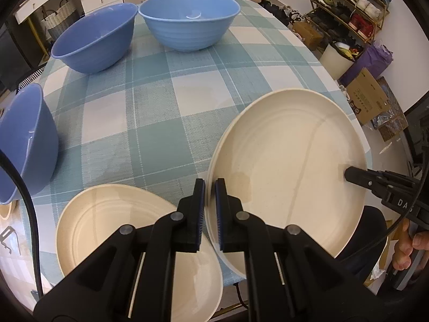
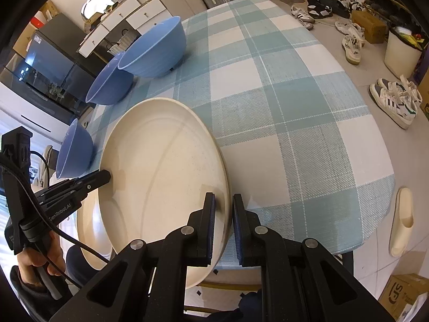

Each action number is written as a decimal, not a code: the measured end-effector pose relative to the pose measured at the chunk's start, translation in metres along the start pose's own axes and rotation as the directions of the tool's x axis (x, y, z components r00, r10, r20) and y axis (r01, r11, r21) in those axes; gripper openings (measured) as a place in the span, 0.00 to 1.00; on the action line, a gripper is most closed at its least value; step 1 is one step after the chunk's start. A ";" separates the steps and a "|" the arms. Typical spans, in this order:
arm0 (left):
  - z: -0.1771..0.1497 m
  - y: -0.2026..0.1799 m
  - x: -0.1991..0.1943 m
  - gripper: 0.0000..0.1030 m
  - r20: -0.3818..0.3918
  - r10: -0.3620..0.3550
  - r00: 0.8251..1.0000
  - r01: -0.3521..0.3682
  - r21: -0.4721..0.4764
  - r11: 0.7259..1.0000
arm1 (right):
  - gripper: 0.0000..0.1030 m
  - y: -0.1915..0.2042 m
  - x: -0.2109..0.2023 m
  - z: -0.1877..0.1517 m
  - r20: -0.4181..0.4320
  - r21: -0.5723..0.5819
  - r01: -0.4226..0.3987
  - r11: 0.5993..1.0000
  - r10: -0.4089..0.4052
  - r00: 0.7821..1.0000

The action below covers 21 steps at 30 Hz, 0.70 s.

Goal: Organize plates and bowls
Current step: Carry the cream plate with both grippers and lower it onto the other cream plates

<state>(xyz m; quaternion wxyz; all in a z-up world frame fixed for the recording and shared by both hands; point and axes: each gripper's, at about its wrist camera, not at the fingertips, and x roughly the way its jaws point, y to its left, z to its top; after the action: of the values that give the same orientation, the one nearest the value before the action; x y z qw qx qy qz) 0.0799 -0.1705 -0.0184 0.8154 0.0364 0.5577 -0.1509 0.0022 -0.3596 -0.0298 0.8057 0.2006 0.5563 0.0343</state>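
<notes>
Plates and bowls on a round table (image 1: 166,102) covered in a teal-and-white checked cloth. Your left gripper (image 1: 210,187) and right gripper (image 2: 224,201) each clamp opposite rims of one large round cream plate (image 1: 289,166), so that it is held between them, tilted, above the table's near edge. In the left wrist view your left gripper's blue-padded fingers (image 1: 218,196) pinch the plate's left rim, and the right gripper's black tip bites its far right rim. In the right wrist view the plate's rim (image 2: 226,187) sits squeezed between the two blue pads. A second cream plate (image 1: 107,225) lies flat at the near edge, partly under your left gripper and just beside the held plate. Three round blue bowls stand along the table's left and far edges: a light blue ribbed bowl (image 1: 189,18) at the far edge, a darker blue bowl (image 1: 93,37) touching it on the left, and another darker blue bowl (image 1: 26,139) at the left edge, well apart from those two. Your hand (image 2: 40,255) grips the left gripper's handle.
</notes>
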 end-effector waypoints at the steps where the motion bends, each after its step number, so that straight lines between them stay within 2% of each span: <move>1: 0.000 0.002 -0.004 0.05 0.005 0.002 1.000 -0.002 -0.002 1.000 | 0.12 0.001 -0.001 0.001 0.001 -0.002 -0.002 1.000 0.002 1.000; 10: -0.004 0.017 -0.035 0.05 0.038 0.031 0.999 -0.030 -0.024 0.999 | 0.12 0.025 -0.011 0.005 0.005 -0.041 -0.021 0.999 0.021 1.000; 21: -0.040 0.076 -0.061 0.05 0.048 0.095 0.994 -0.089 -0.108 0.990 | 0.12 0.090 0.007 0.001 -0.031 -0.144 -0.043 0.989 0.039 0.999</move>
<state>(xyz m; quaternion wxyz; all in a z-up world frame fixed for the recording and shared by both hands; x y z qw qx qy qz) 0.0456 -0.0765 0.0150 0.8369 0.0149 0.5406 -0.0842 0.0209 -0.2755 -0.0034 0.8092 0.1525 0.5595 0.0942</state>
